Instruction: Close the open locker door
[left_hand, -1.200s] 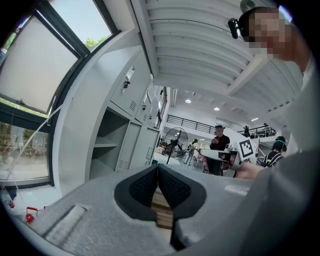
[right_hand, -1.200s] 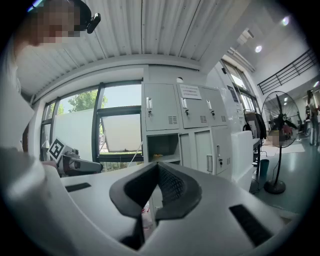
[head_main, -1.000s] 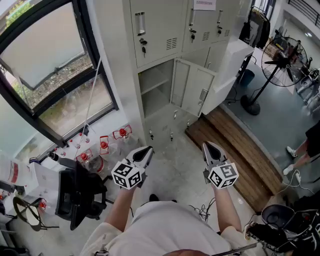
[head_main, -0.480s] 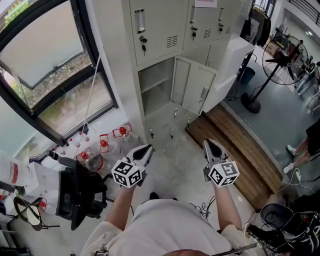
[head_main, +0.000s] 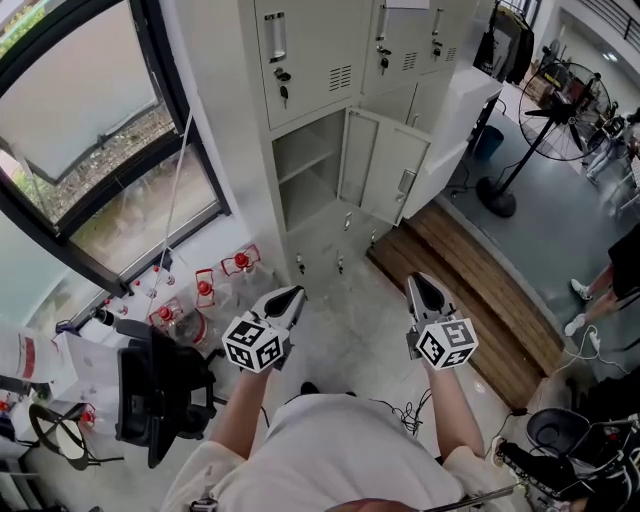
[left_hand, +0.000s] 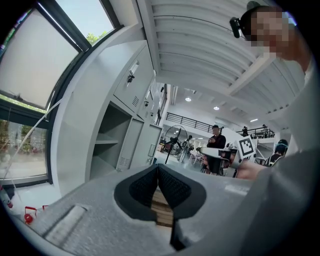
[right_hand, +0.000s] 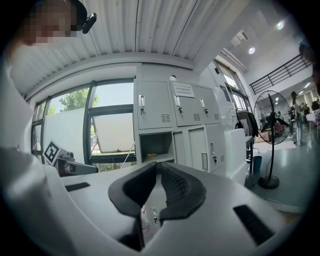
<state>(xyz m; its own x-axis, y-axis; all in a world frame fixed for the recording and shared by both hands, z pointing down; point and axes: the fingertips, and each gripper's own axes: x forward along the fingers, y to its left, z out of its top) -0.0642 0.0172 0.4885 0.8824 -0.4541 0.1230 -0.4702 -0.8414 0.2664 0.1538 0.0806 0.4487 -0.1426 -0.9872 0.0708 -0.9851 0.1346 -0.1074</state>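
A large dark-framed window (head_main: 100, 130) is seen at the left, and beside it a bank of pale grey lockers (head_main: 310, 60) is set against the wall. A wooden platform (head_main: 470, 290) is laid on the floor to the right of the lockers. In the middle row one compartment (head_main: 305, 170) is exposed, with a shelf inside it, and the open locker door (head_main: 385, 175) is swung out to its right, hinged on that side, its handle facing the room. A standing fan (head_main: 560, 90) is placed further right, and a black office chair (head_main: 160, 390) is parked below the window.

The left gripper (head_main: 297, 291) is held low in front of the lockers, well apart from the door; its jaws are pressed together with nothing between them. The right gripper (head_main: 415, 277) is held alongside, its jaws only narrowly parted and opening, with nothing between them. Square black-and-white markers are carried on both cubes.

A paper notice (right_hand: 184, 90) is stuck on an upper door; its print cannot be read. Red-capped bottles (head_main: 240, 265) are lined up by the wall.
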